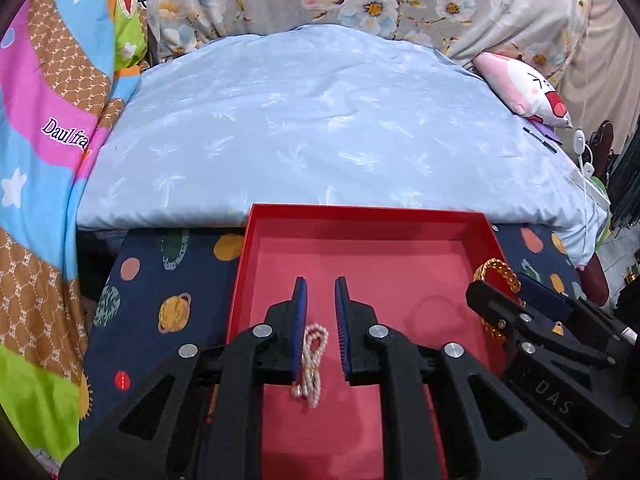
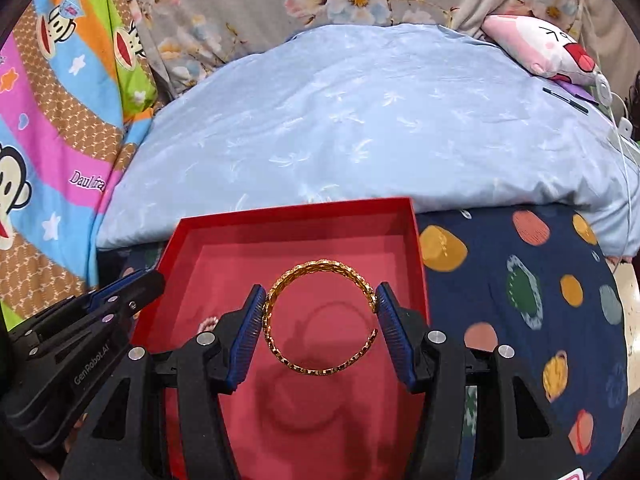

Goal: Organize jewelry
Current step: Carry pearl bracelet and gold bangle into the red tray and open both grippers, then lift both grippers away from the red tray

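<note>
A red open tray (image 1: 360, 216) lies on a dark planet-print cloth. A string of small white and pink pearls (image 1: 313, 360) lies on its floor. I see it through the gap of my left gripper (image 1: 321, 286), which hovers above it. Its jaws stand narrowly apart with nothing pressed between them. The right wrist view shows the pearl string (image 2: 208, 322) peeking out beside my right gripper (image 2: 321, 287). That gripper is shut on a gold chain bangle (image 2: 320, 267), one pad on each side. The bangle hangs over the tray (image 2: 296, 210) and casts a ring shadow on the floor.
A light blue quilt (image 1: 300, 128) bulges right behind the tray. The planet-print cloth (image 2: 520, 280) extends on both sides of it. A bright cartoon blanket (image 1: 40, 160) fills the left. A pink plush pillow (image 1: 528, 88) and white cables (image 1: 584, 152) lie at the far right.
</note>
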Demonstrator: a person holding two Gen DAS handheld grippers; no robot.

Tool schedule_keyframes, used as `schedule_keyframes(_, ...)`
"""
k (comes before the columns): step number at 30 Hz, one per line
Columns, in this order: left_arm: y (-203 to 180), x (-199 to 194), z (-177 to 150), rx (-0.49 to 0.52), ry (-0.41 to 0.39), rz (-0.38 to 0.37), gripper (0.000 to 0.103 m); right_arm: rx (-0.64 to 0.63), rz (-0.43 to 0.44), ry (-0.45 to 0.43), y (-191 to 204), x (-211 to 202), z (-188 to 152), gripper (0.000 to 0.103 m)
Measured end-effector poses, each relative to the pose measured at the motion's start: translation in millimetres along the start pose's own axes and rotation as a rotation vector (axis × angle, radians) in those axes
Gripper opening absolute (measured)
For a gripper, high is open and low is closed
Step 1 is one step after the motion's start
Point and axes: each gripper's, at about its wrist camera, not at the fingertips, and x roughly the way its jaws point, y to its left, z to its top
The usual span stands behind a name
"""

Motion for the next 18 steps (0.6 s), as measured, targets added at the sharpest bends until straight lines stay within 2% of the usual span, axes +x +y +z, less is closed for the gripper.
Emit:
schedule_keyframes(11, 19.6, 22.1, -15.3, -0.007, 0.06, 0.022, 0.015, -0.074, -0.081, 0.048, 4.3, 40.6, 7.6, 0.056)
schedule_keyframes(12, 20.3, 22.3, -15.8, -0.011, 0.058, 0.025, 0.017, -0.08, -0.094, 0.044, 4.7, 40.4, 6.8, 0.058)
schedule_keyframes(15, 21.3, 19.7, -16.5, -0.013, 0.045, 0.04, 0.034, -0.081, -0.11, 0.027, 3.3, 36.8, 7.3, 0.066)
schedule_keyframes(18, 22.5, 12.4, -17.2, -0.013, 0.029, 0.052, 0.038, -0.094, -0.139, -0.003, 3.3, 26.8, 9.8, 0.066)
